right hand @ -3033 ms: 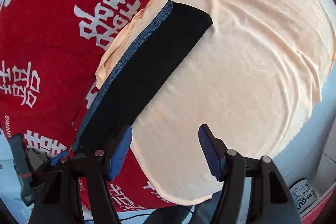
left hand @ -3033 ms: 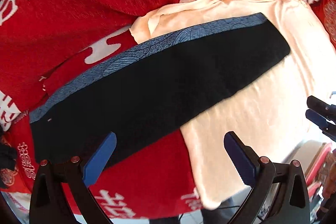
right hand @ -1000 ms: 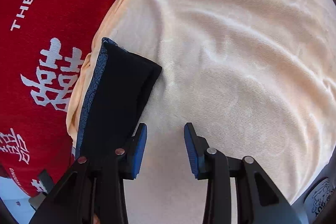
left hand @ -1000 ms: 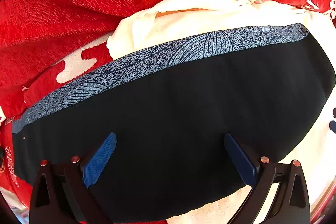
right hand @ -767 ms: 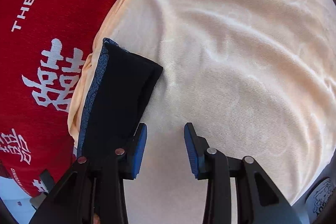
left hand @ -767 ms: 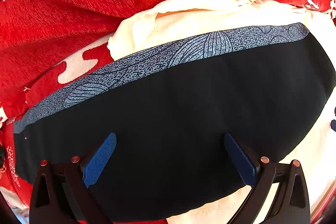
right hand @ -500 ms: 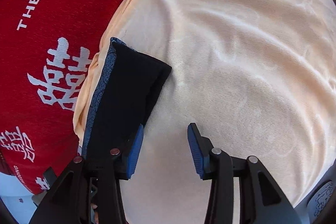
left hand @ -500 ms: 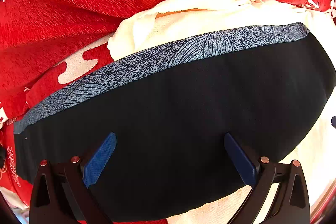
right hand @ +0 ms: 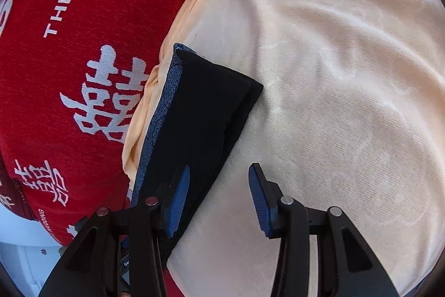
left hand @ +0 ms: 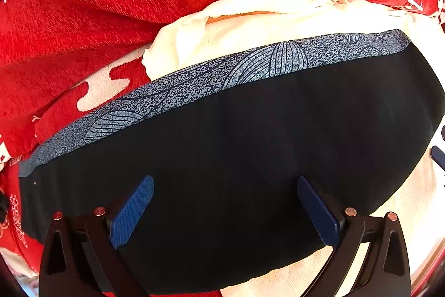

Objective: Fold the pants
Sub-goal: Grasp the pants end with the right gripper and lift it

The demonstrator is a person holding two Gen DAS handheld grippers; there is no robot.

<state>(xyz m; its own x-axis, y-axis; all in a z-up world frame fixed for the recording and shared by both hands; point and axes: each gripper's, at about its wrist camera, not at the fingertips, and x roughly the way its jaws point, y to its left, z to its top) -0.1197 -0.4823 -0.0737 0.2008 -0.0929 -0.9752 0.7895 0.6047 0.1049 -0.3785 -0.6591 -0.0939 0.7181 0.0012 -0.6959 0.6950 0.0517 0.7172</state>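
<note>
Both claws, left gripper (left hand: 225,208) and right gripper (right hand: 218,196), are hovering released over the folded pants (left hand: 236,157), risking pinching only the top layer.

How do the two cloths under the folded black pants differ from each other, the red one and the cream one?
The red cloth carries white printed characters and lettering; the cream cloth is plain. The red cloth lies underneath, while the cream cloth is spread on top of it, with a rumpled edge. The black pants rest mostly on the cream cloth, with one end reaching over the red cloth. Both are soft fabrics, slightly wrinkled.
</note>
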